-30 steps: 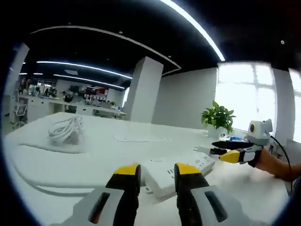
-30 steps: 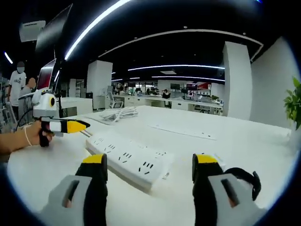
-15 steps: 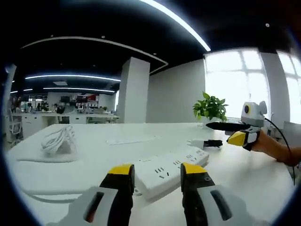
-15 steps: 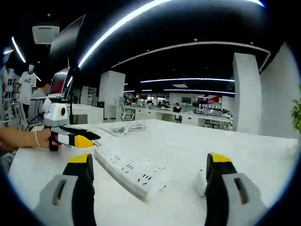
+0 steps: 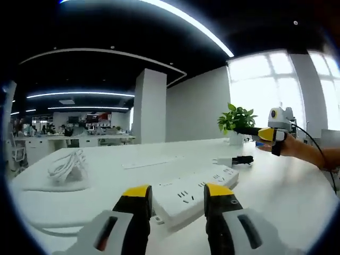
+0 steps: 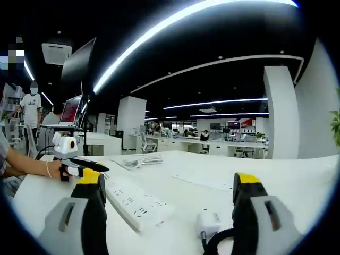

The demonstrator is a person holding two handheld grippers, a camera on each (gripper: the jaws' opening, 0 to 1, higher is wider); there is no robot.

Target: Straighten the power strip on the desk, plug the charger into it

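In the right gripper view the charger (image 6: 208,224) lies on the desk (image 6: 297,180) at lower centre, between the right gripper's (image 6: 169,187) wide-apart jaws and closer to the right-hand one, with its dark cord curling toward the bottom edge. The strip (image 6: 134,201) runs from lower centre up to the left, its long axis slanting away, well to the left of the charger. The right gripper is judged the nearer one to the charger, so the pick should fall to it. In the left gripper view the strip (image 5: 192,192) lies just beyond the left gripper (image 5: 178,192), whose jaws stand apart and empty astride its near end; the strip stretches off to the right toward the charger (image 5: 231,160) at centre right.
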